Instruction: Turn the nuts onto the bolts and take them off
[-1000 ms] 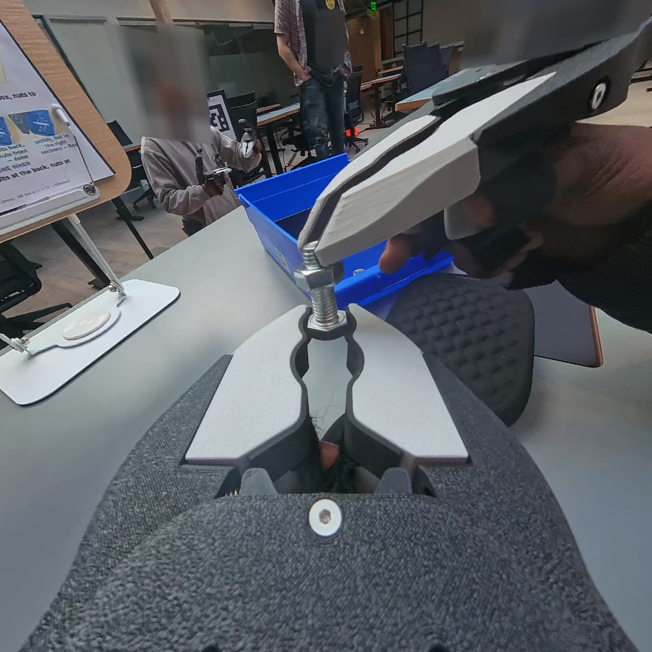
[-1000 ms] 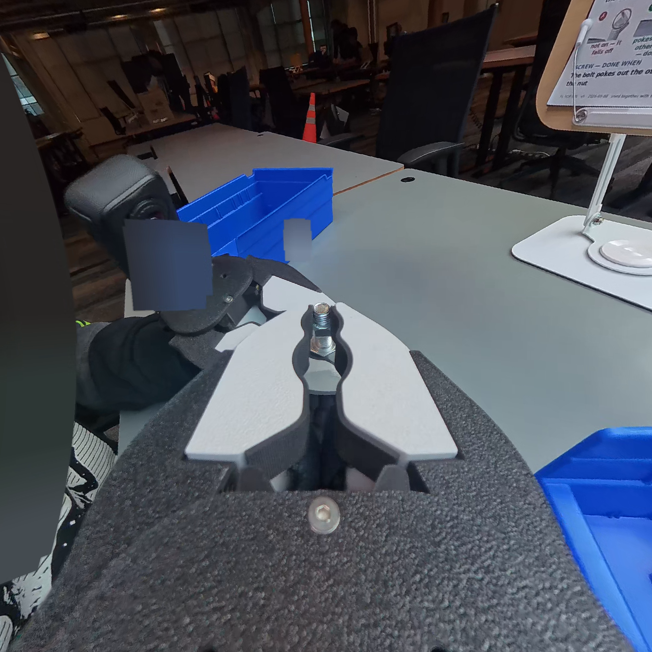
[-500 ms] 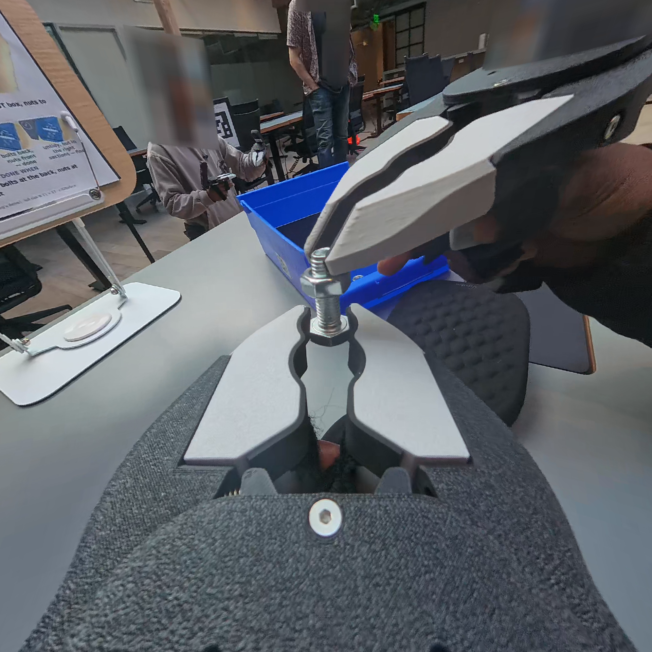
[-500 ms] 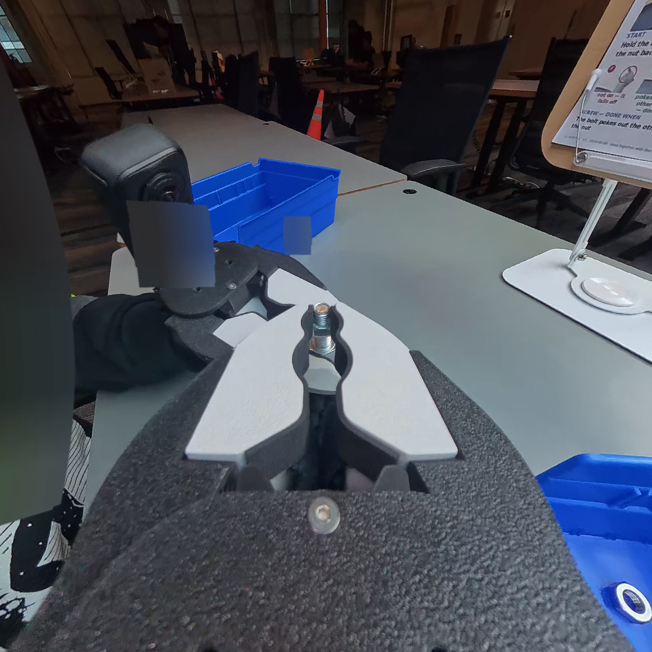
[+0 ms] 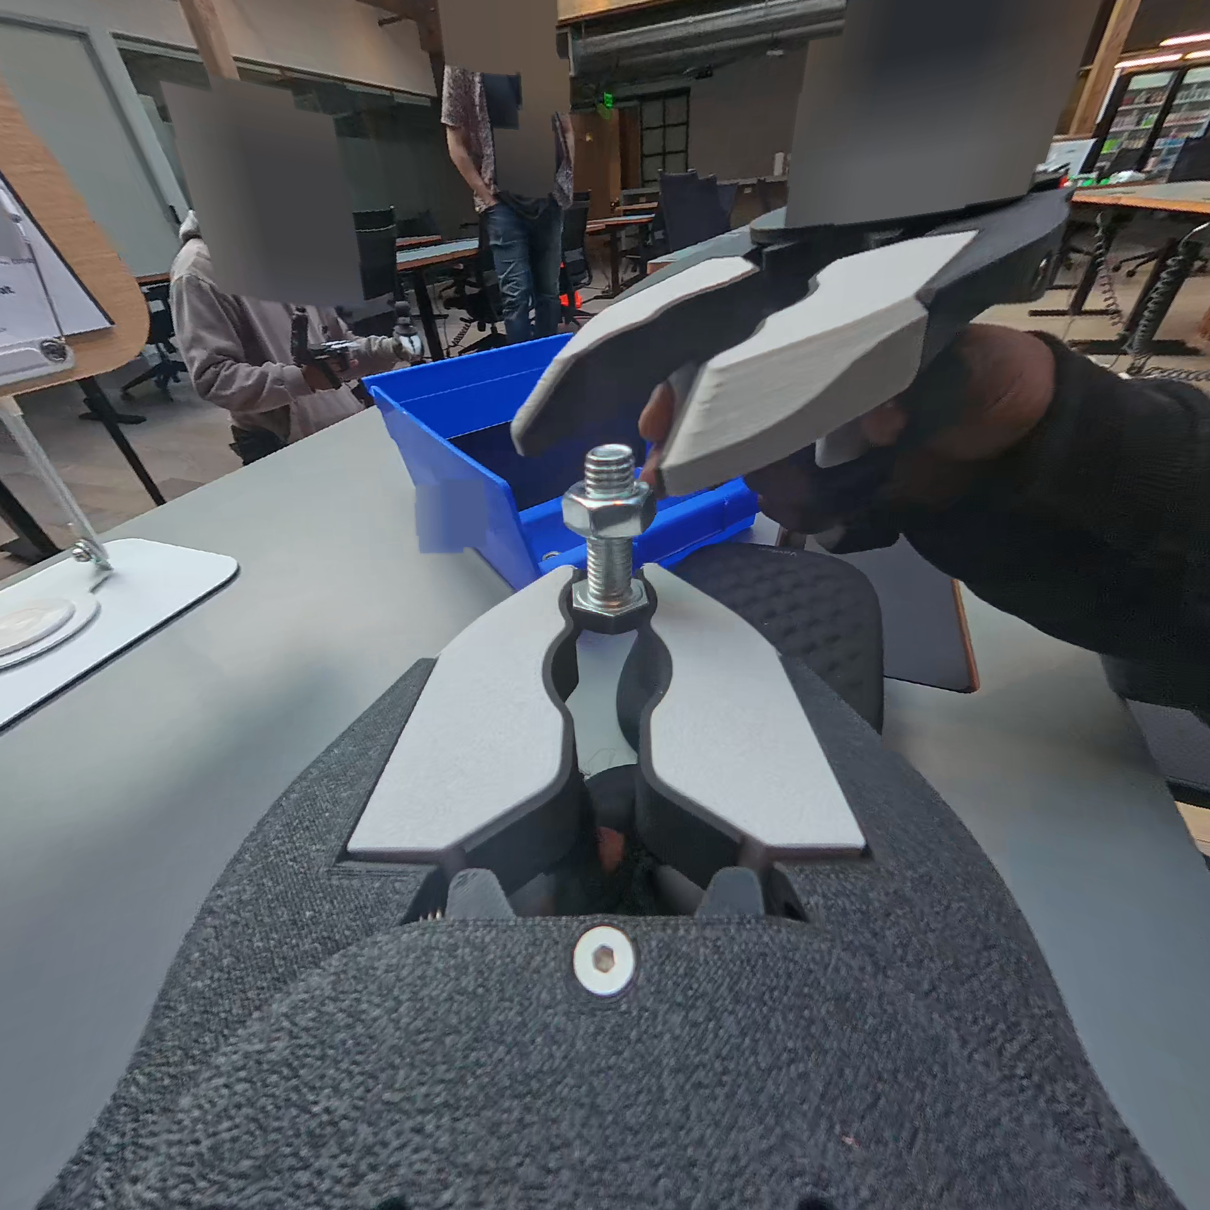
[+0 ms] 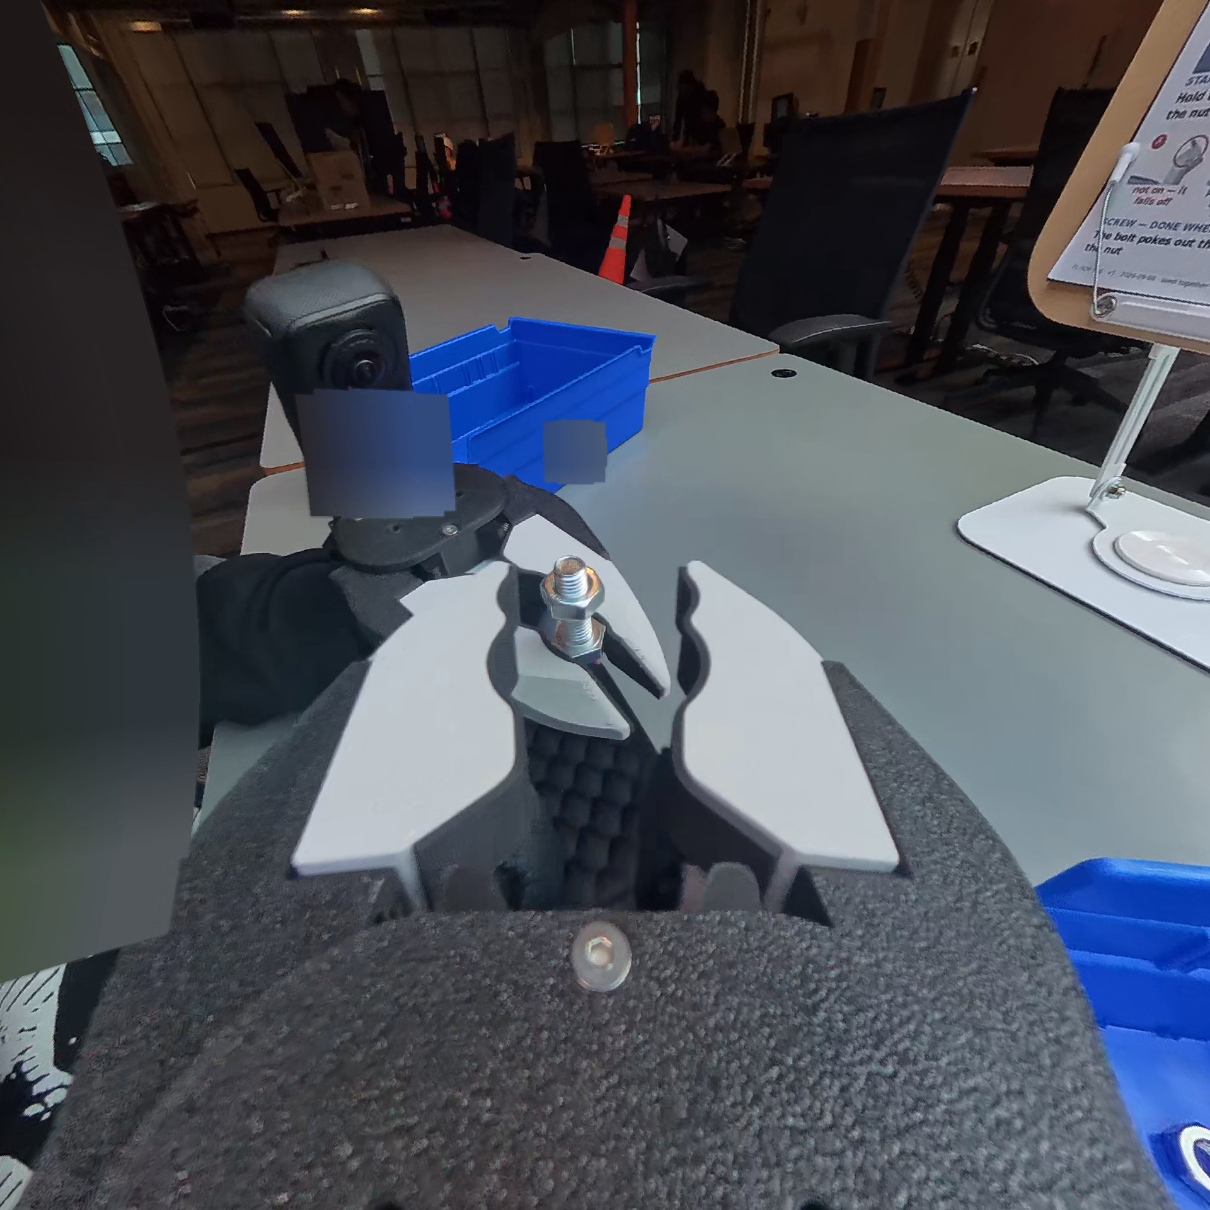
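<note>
A steel bolt (image 5: pixel 605 556) stands upright with its head clamped in my left gripper (image 5: pixel 609 589), which is shut on it. A hex nut (image 5: pixel 609 511) sits on the thread near the top, with the bolt's tip showing above it. My right gripper (image 6: pixel 596 568) is open, its fingers (image 5: pixel 786 393) spread just above and to either side of the nut, touching nothing. In the right wrist view the bolt (image 6: pixel 571 628) and nut (image 6: pixel 568 592) stand between my open fingers, held by the left gripper (image 6: pixel 579 655).
A blue bin (image 5: pixel 458 458) stands on the grey table (image 5: pixel 262 589) just behind the bolt. Another blue bin (image 6: pixel 1146 949) is at the lower right of the right wrist view. A white stand base (image 5: pixel 98 602) with a sign board is at the left. People are beyond the table. Left tips to right tips: about 5 centimeters.
My right gripper was shut on the nut; it has opened and come off it. The left gripper still holds the bolt.
</note>
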Available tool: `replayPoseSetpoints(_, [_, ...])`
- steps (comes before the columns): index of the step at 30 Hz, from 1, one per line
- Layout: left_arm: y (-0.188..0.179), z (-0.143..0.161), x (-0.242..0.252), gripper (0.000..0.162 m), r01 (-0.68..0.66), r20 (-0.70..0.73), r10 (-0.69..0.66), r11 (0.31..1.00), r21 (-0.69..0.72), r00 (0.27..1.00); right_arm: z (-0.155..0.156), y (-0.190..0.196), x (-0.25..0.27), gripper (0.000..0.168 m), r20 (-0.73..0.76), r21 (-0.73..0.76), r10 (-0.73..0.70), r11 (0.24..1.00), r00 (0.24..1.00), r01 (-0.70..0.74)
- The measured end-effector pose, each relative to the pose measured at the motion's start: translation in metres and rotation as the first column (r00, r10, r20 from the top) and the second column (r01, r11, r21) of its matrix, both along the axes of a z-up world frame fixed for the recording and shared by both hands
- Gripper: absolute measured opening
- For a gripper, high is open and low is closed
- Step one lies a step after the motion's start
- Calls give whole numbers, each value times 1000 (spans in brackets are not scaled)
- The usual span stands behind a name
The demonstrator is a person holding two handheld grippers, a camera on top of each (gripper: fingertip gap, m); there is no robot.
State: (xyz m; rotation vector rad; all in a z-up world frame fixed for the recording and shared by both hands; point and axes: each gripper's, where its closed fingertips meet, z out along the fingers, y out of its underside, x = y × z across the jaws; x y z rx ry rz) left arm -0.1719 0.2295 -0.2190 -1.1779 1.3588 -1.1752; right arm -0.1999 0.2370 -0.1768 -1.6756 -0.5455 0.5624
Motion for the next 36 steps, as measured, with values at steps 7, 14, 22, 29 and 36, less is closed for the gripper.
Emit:
replayPoseSetpoints(7, [-15,0,-4,14,153,71,-144,979,-135,987,-17,-5,-11,84,-33,5,95,995,995,-95])
replayPoseSetpoints(14, [-28,-10,-4,14,237,69,-229,959,-154,971,-20,6,-21,83,-52,25,129,992,990,-128])
replayPoseSetpoints(22, [-32,-13,-4,14,265,75,-256,951,-158,964,-32,9,-19,74,-33,23,113,993,993,-112])
replayPoseSetpoints(29, [-33,-13,-5,14,276,76,-266,947,-163,961,-28,3,-6,70,-46,38,92,995,995,-91])
replayPoseSetpoints(36, [-33,-13,-5,14,280,80,-270,946,-164,959,-25,-9,12,57,-44,61,77,995,996,-74])
